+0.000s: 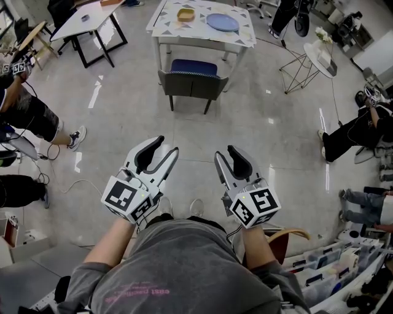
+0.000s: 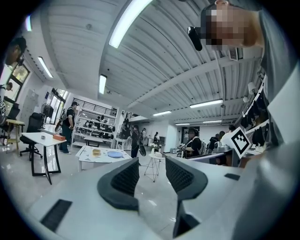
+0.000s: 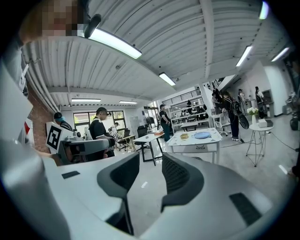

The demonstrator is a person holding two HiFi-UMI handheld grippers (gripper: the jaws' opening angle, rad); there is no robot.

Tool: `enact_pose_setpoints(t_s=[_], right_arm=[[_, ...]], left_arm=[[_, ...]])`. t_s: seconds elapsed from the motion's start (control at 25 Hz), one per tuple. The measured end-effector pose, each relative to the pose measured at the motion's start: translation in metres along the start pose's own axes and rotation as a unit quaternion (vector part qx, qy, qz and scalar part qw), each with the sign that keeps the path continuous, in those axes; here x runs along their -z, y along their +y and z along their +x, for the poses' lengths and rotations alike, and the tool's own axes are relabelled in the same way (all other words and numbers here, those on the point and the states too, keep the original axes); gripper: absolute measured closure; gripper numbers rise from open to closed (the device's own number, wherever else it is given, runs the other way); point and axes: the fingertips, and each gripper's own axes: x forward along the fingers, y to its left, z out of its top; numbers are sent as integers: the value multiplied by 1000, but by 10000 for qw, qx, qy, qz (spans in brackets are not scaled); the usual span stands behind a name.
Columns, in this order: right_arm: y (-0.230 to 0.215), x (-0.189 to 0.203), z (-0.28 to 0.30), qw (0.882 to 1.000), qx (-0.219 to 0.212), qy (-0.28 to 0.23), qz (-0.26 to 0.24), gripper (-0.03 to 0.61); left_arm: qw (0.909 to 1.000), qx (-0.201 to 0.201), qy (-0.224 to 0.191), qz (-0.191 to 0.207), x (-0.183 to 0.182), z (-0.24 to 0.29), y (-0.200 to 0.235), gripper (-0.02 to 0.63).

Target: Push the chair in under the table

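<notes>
We are holding the left hand-held gripper (image 1: 163, 147) and right hand-held gripper (image 1: 224, 152) released and empty. The blue-seated, grey-backed chair (image 1: 191, 84) is standing well ahead, centred between them, its back facing us, its seat partly under the white patterned surface (image 1: 199, 35).

Glossy grey tiled floor (image 1: 264, 141); grey chair with blue seat (image 1: 192, 83), seemingly cloth-covered; white table (image 1: 202, 35), smooth matt top.

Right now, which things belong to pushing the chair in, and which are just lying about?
For the job: chair, pulled out from the table; left gripper and right gripper, both open, empty.
Lying about: blue plate and yellow bowl on that table; wire side table; black-legged desk.
</notes>
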Motion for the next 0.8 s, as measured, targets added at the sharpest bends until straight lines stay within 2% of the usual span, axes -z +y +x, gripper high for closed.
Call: enact_pose_setpoints(t_s=[0.32, 0.8], right_arm=[[-10, 5, -11, 9999, -104, -21, 68, 433], [-56, 8, -52, 9997, -247, -28, 68, 433]], left_arm=[[9999, -137, 9, -29, 6, 6, -12, 431], [9993, -382, -7, 8, 17, 33, -63, 431]])
